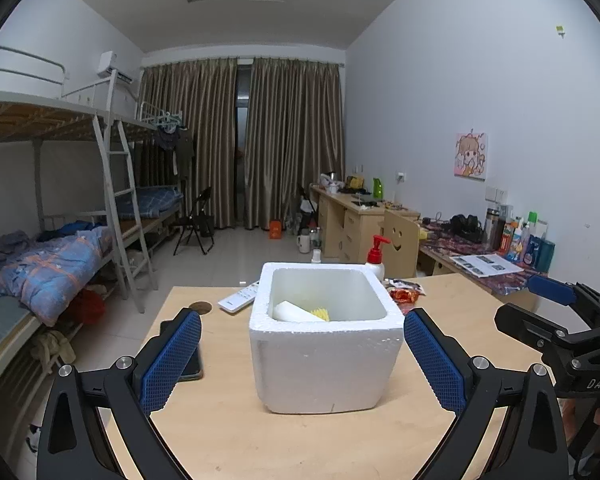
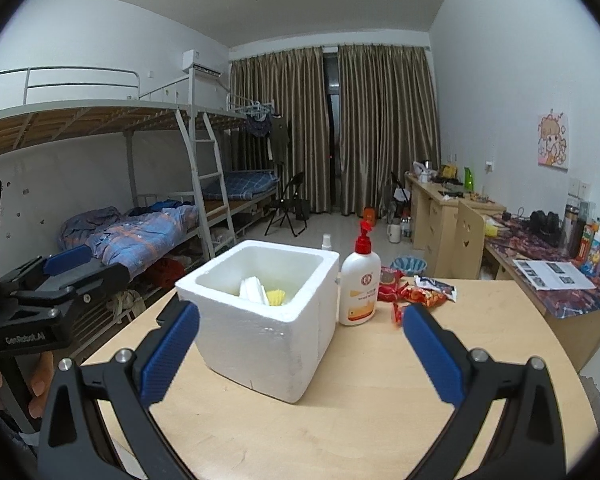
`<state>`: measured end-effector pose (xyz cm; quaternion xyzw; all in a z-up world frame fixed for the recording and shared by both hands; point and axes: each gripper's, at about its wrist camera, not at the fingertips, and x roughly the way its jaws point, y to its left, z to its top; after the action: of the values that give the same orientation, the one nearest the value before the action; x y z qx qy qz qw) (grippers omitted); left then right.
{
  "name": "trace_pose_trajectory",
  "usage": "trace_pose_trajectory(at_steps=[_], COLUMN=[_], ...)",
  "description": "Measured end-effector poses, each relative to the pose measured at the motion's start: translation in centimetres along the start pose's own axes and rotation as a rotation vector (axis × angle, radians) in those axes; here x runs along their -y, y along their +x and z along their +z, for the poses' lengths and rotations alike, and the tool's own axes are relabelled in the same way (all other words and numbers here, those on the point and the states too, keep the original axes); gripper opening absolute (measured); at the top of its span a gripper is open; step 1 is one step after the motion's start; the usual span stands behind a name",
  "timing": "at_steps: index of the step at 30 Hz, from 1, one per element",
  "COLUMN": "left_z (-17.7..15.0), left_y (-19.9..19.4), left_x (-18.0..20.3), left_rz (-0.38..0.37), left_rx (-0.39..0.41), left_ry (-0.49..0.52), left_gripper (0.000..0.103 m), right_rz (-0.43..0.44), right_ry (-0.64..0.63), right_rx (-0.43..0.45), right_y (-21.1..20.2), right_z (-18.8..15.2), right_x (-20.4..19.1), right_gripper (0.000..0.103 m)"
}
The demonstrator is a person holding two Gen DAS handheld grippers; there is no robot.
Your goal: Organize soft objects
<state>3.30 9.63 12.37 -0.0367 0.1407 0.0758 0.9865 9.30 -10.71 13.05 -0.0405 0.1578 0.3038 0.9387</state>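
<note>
The left gripper (image 1: 302, 354) and the right gripper (image 2: 300, 350) look alike: black curved arms joined by silver round-headed screws, each ending in a blue pad (image 1: 172, 362) with a fine grid texture. Seen from the side, the right gripper's black body bears pale "DAS" lettering, while the left gripper's reads "GenRobot.AI". Both have a blue piece on top.

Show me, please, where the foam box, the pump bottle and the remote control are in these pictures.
foam box (image 1: 324, 364), left wrist view, on its front wall.
pump bottle (image 2: 359, 286), right wrist view, on the middle of its white body.
remote control (image 1: 239, 297), left wrist view, on its white face.
</note>
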Motion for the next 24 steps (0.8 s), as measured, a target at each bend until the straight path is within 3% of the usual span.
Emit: trace_pose_trajectory(at_steps=[24], left_z=[-1.0], left_y=[-9.8], left_x=[1.3], left_rz=[0.016], left_rx=[0.119], left_ry=[0.044], left_gripper=[0.103], right_rz=[0.0], right_ry=[-0.063], right_rx=[0.144], right_y=[-7.8], right_z=[-1.2], right_x=[-3.8], right_gripper=[0.103])
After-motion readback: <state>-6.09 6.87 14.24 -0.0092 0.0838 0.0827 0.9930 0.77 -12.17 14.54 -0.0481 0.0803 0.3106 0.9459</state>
